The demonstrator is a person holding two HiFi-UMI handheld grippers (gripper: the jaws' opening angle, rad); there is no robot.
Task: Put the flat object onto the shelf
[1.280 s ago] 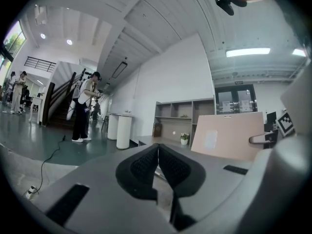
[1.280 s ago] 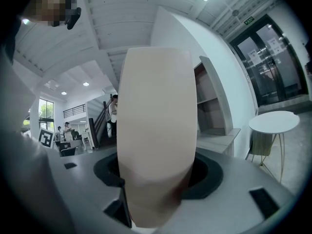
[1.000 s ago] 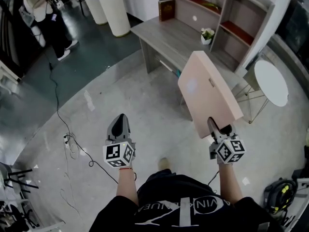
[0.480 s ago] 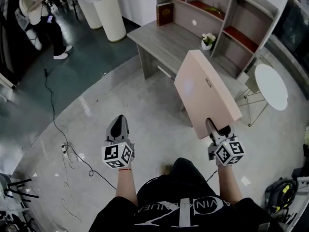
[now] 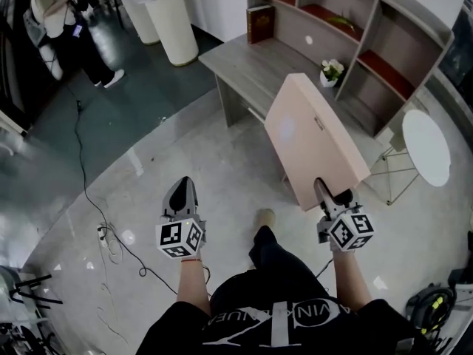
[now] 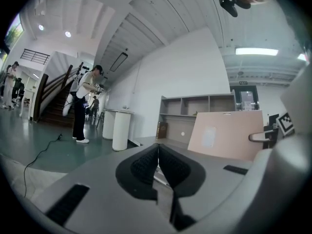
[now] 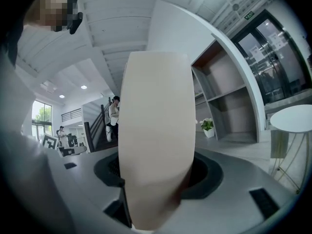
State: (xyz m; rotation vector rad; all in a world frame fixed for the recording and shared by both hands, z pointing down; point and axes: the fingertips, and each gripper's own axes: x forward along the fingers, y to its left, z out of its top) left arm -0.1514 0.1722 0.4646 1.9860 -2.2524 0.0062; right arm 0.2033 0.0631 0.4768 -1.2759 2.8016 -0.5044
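A flat pale pink board [image 5: 310, 140] stands on edge in the air, its lower edge clamped in my right gripper [image 5: 330, 196]. The right gripper view looks along the board's thin edge [image 7: 155, 135], which fills the space between the jaws. My left gripper [image 5: 182, 196] hangs over the floor to the left, shut with nothing in it; its pads [image 6: 157, 165] meet. The grey shelf unit [image 5: 355, 28] with red-brown shelf boards stands beyond the board, behind a grey desk [image 5: 262, 61]. From the left gripper view the board [image 6: 225, 135] stands at the right in front of the shelf [image 6: 195, 112].
A book [image 5: 259, 23] and a small potted plant [image 5: 331, 72] rest on the desk. A round white table [image 5: 426, 146] stands at the right, a white column [image 5: 171, 18] at the back. A person [image 5: 68, 32] stands far left. A cable [image 5: 89, 176] trails over the shiny floor.
The desk and shelf have shifted a little right and down in the head view as the person steps. The board stays clamped in the right gripper; both grippers hold their places.
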